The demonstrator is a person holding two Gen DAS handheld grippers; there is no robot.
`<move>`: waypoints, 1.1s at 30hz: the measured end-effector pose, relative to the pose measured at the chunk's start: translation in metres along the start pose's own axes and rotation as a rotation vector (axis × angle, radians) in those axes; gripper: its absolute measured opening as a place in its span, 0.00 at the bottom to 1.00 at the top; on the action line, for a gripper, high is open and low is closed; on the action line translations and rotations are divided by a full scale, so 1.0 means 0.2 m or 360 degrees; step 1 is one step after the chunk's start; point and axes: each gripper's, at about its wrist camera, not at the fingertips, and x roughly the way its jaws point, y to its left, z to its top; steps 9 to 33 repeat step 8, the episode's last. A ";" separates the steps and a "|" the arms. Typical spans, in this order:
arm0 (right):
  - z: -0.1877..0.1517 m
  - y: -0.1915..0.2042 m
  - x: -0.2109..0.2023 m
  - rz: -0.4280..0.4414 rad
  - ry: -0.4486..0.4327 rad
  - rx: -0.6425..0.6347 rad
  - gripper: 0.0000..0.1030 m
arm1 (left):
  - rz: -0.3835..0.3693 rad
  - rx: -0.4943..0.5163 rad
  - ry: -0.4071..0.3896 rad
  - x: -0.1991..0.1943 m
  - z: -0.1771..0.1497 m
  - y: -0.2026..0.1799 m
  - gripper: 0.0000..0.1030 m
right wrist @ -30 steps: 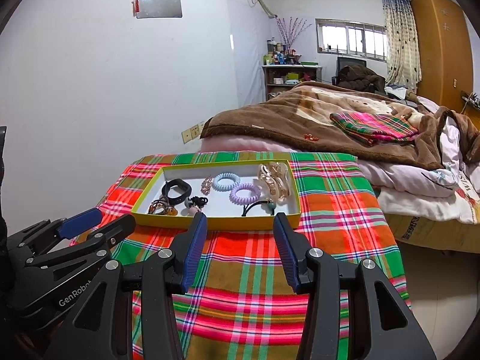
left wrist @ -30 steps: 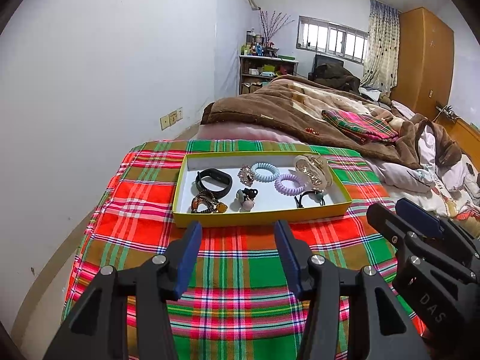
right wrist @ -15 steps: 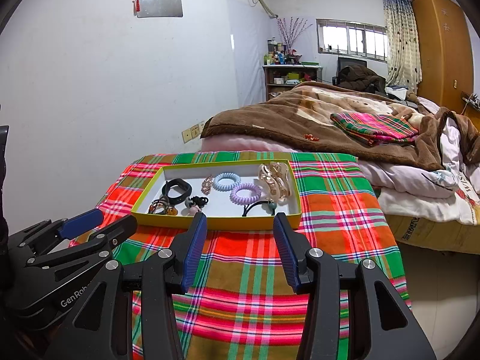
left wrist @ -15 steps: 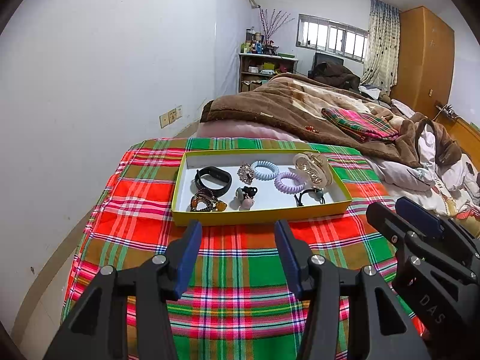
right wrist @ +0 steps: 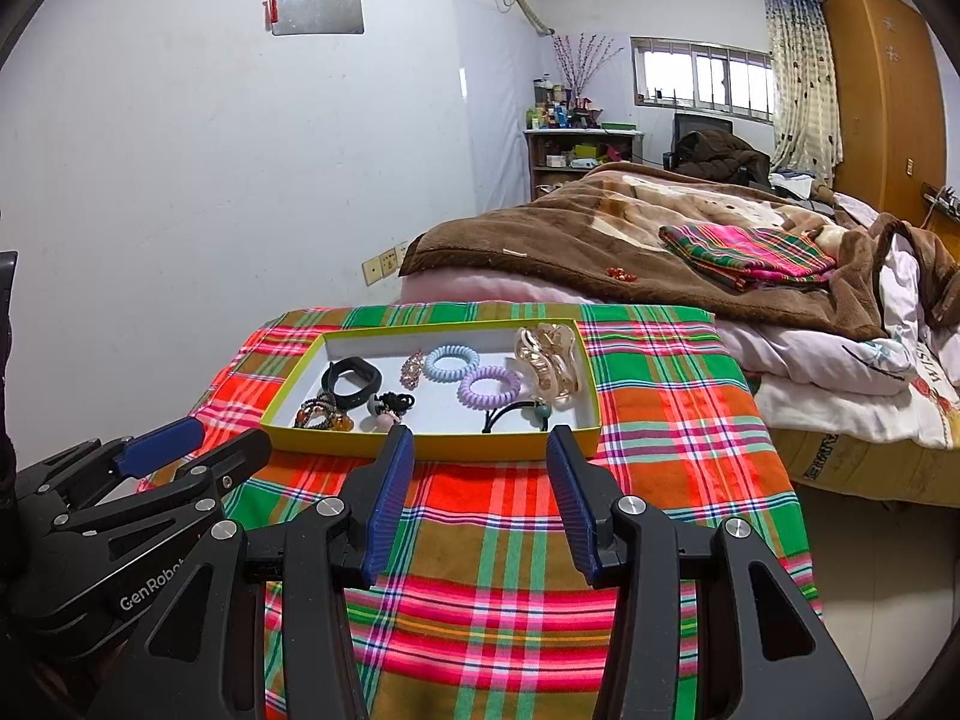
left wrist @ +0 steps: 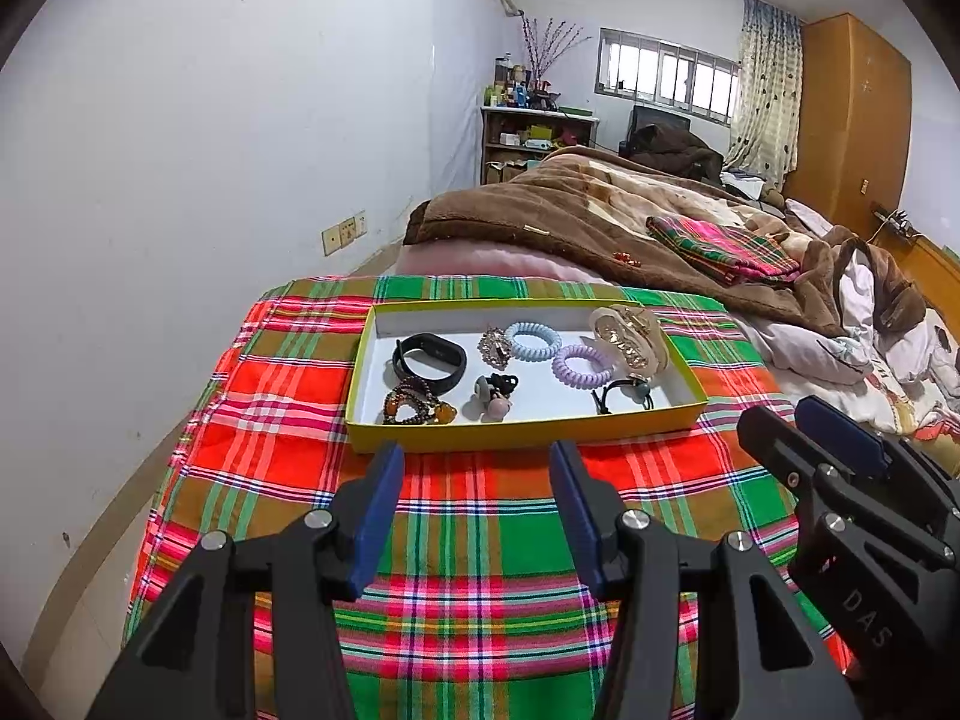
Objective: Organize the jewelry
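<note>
Both grippers are held short of the yellow tray (left wrist: 522,435), the left gripper (left wrist: 477,471) and right gripper (right wrist: 480,453) each with fingers apart and nothing between them. The jewelry is seen crowded inside the tray on the plaid-covered tabletop (left wrist: 480,540): black band (left wrist: 429,360), beaded bracelet (left wrist: 414,408), purple coil tie (left wrist: 582,366), gold clip (left wrist: 630,339). Pieces touch or overlap, so a neighbour could be snagged and dragged out, and the light tray could be shoved across the cloth by a low finger
</note>
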 end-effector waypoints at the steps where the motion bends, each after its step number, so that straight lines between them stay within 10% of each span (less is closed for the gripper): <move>1: 0.00 -0.01 0.00 -0.0001 -0.0001 0.0002 0.45 | 0.0008 0.0002 -0.0001 0.00 0.00 0.00 0.51; 33: 0.00 -0.01 0.01 -0.0006 0.0001 0.0002 0.45 | 0.0007 0.0002 0.0000 0.01 0.00 0.00 0.51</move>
